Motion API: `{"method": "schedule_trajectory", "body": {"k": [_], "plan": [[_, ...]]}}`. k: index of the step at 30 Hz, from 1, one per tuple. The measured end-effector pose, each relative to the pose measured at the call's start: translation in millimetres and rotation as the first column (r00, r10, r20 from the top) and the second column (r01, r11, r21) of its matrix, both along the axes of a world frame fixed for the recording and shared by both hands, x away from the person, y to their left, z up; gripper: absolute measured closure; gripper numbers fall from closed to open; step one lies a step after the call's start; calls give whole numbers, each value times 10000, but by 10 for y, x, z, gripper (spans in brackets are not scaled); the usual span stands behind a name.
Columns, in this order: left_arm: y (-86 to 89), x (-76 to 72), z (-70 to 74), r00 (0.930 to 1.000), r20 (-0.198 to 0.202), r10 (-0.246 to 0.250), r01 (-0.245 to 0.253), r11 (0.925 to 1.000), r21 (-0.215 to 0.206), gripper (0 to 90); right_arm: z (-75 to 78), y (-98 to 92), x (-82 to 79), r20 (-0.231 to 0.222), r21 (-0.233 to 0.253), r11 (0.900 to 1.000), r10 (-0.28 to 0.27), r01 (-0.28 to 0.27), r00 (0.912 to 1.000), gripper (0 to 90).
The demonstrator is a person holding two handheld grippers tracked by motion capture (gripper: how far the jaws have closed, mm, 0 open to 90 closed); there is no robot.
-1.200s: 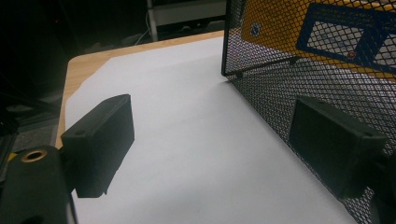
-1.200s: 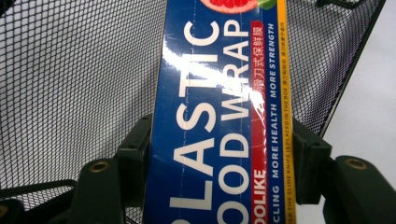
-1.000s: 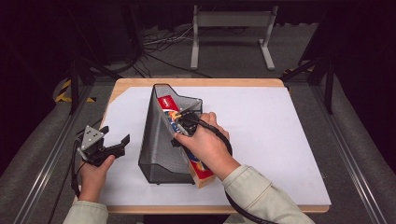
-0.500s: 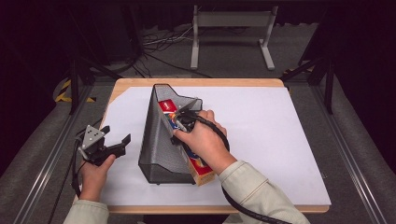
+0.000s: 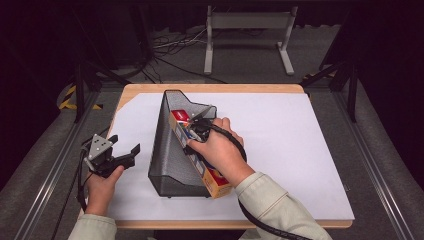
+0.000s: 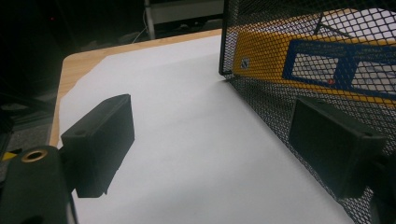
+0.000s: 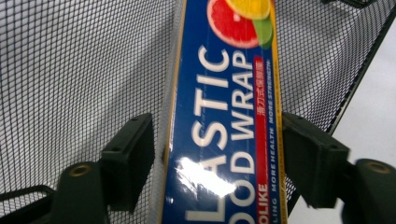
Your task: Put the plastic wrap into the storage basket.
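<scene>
- The right claw [image 7: 217, 154] straddles the plastic wrap box [image 7: 224, 116], jaws just off its edges; a loose pinch could let it slide.
- At frame centre, the box leans inside the mesh file holder [image 5: 172, 150], which could tip.
- The left claw [image 5: 122, 152], spread and empty at lower left, braces nothing on the counter [image 5: 300, 150].

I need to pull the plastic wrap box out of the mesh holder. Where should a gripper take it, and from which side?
Probably across the narrow width of the plastic wrap box, from the mesh holder's open top: mesh walls block other sides. The right gripper straddles it there.
</scene>
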State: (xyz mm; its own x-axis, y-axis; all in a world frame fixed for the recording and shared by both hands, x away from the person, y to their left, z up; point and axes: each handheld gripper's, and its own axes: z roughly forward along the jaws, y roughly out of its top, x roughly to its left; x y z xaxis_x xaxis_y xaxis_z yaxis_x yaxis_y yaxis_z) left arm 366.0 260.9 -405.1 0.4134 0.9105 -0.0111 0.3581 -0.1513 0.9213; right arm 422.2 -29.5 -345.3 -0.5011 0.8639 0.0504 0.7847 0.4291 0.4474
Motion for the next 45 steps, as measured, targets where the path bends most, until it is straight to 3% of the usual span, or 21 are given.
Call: {"method": "schedule_trajectory", "body": {"k": [5, 11, 16, 21, 26, 28, 30, 32, 36, 39, 42, 45], "plan": [[-4, 13, -10, 10000, -65, -53, 53, 10000, 47, 154, 24, -26, -6, 84, 528, 9986, 96, -101, 9999, 222], [14, -1, -9, 10000, -55, -16, 15, 10000, -25, 154, 62, -30, -19, 302, 739, 9967, 312, -333, 9991, 162], [31, -10, -10, 10000, -36, 36, -36, 10000, -34, 154, 116, -72, -28, 871, 848, 9950, 456, -530, 9952, 144], [26, -19, -13, 10000, -45, 62, -62, 10000, 28, 154, 209, -171, -52, 1847, 1398, 9865, 584, -851, 9811, 137], [18, -27, -11, 10000, -35, 53, -53, 10000, 38, 153, 284, -287, -77, 2106, 1924, 9763, 575, -991, 9759, 139], [18, -25, -10, 10000, -35, 78, -78, 10000, 12, 151, 332, -350, -98, 2326, 2138, 9704, 613, -1125, 9706, 143], [19, -20, -11, 10000, -37, 58, -57, 10000, 36, 151, 385, -420, -120, 2708, 2306, 9617, 830, -1483, 9590, 145], [16, -13, -13, 10000, -24, 62, -62, 10000, 30, 151, 418, -463, -138, 2737, 2453, 9564, 883, -1583, 9577, 148], [5, -8, -15, 10000, -19, 39, -39, 10000, 9, 151, 491, -533, -195, 3315, 2642, 9417, 1141, -2083, 9365, 140], [3, -8, -14, 10000, -20, 31, -31, 10000, 38, 150, 522, -569, -228, 3535, 2748, 9328, 1274, -2331, 9267, 139], [7, -14, -10, 10000, 13, 31, -31, 10000, 8, 149, 541, -636, -258, 3835, 2639, 9232, 1653, -2793, 9086, 135], [19, -23, -6, 10000, 12, 80, -80, 10000, -28, 150, 538, -702, -272, 3766, 2597, 9201, 1833, -2934, 9081, 126]]}}
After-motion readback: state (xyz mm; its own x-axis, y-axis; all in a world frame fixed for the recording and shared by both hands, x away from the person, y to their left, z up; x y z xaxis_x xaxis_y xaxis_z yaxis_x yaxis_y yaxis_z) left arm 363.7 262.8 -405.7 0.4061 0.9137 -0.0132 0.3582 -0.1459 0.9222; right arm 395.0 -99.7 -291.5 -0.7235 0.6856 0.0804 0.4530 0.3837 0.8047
